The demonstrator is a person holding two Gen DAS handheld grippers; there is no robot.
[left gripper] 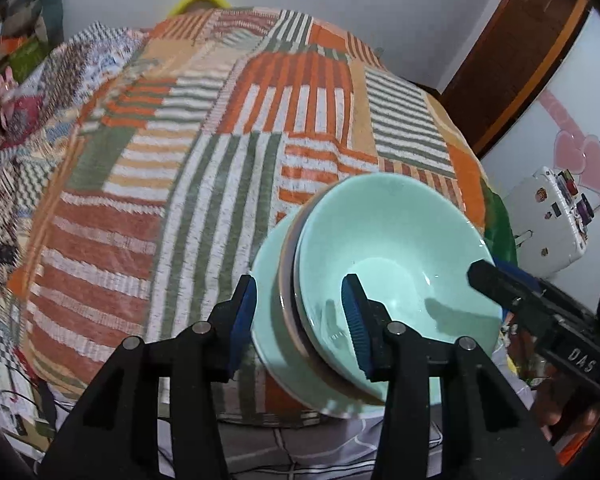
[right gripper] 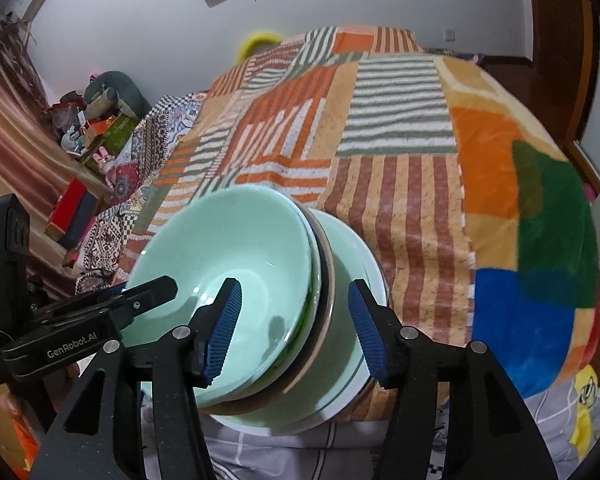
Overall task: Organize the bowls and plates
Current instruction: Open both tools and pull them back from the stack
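Note:
A mint-green bowl point(left gripper: 392, 248) point(right gripper: 228, 240) tops a stack, over a brown-rimmed dish point(left gripper: 286, 264) point(right gripper: 330, 264) and a pale green plate point(left gripper: 268, 272) point(right gripper: 356, 264). The stack rests at the near edge of a striped patchwork blanket point(left gripper: 220, 160) point(right gripper: 380, 120). My left gripper point(left gripper: 300, 316) straddles the stack's left rims, one pad inside the bowl and one outside the plate, with gaps showing. My right gripper point(right gripper: 296, 320) straddles the right rims the same way, pads clear of the crockery. Each gripper shows in the other's view, the right gripper point(left gripper: 484, 276) and the left gripper point(right gripper: 160, 286) at the bowl's rim.
The blanket-covered surface stretches away behind the stack. A yellow object point(left gripper: 200, 0) point(right gripper: 256, 42) peeks over its far end. A white sticker-covered case point(left gripper: 548, 232) stands at the right, with boxes and toys point(right gripper: 100, 136) piled at the left. Grey checked fabric point(right gripper: 284, 452) lies below the near edge.

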